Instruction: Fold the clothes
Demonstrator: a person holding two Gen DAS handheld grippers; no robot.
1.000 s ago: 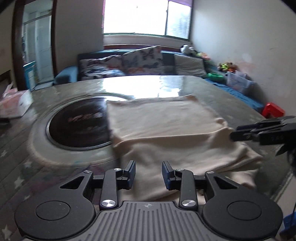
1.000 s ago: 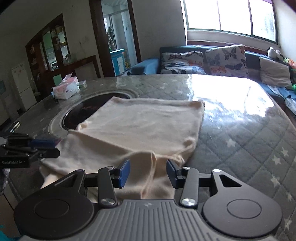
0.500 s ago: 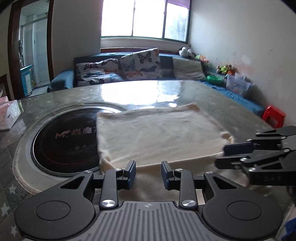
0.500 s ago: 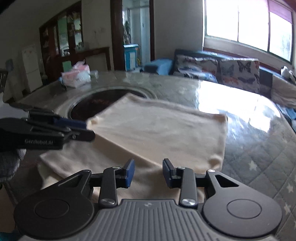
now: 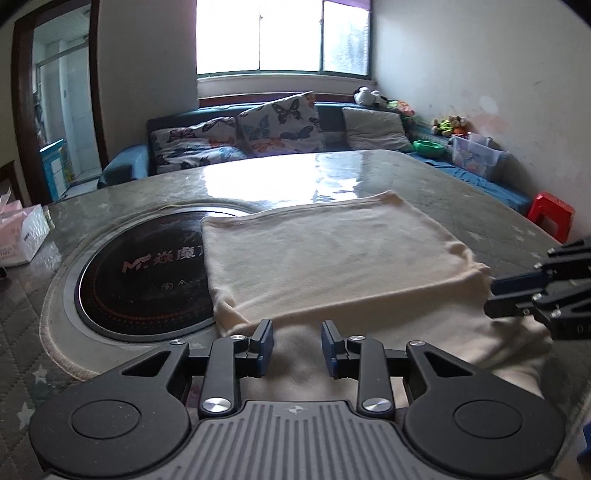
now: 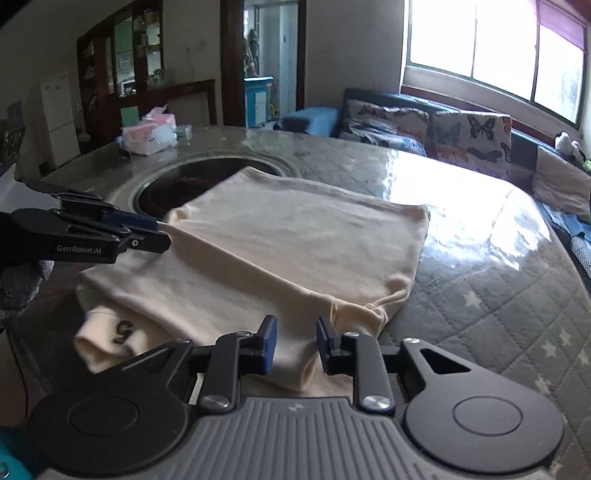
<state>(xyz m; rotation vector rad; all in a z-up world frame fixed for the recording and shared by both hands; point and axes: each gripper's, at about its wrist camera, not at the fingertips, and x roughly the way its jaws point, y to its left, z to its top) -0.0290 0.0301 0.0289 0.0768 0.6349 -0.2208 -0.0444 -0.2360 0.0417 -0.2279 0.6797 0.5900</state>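
"GenRobot.AI" stands in pale letters on the side of the left hand-held gripper [image 6: 147, 230]. A dark "5" shows on the cream garment's [image 6: 295, 251] cuff near the counter edge. The black round plate [image 5: 144, 273] carries an "M" logo with Chinese characters, partly covered by the garment

Bright window [image 5: 282, 35] on far wall, strong glare on the glossy table top [image 5: 280, 173]. Dark blue sofa [image 5: 332, 122] under it with butterfly-print cushions [image 5: 277, 123]. White wall on one side, scuffed; red stool [image 5: 550, 218] and clear storage bin [image 5: 474, 155] beside it. Dark wood doorway [image 6: 273, 62], cabinet [image 6: 122, 70], white fridge [image 6: 59, 118] on the other side.
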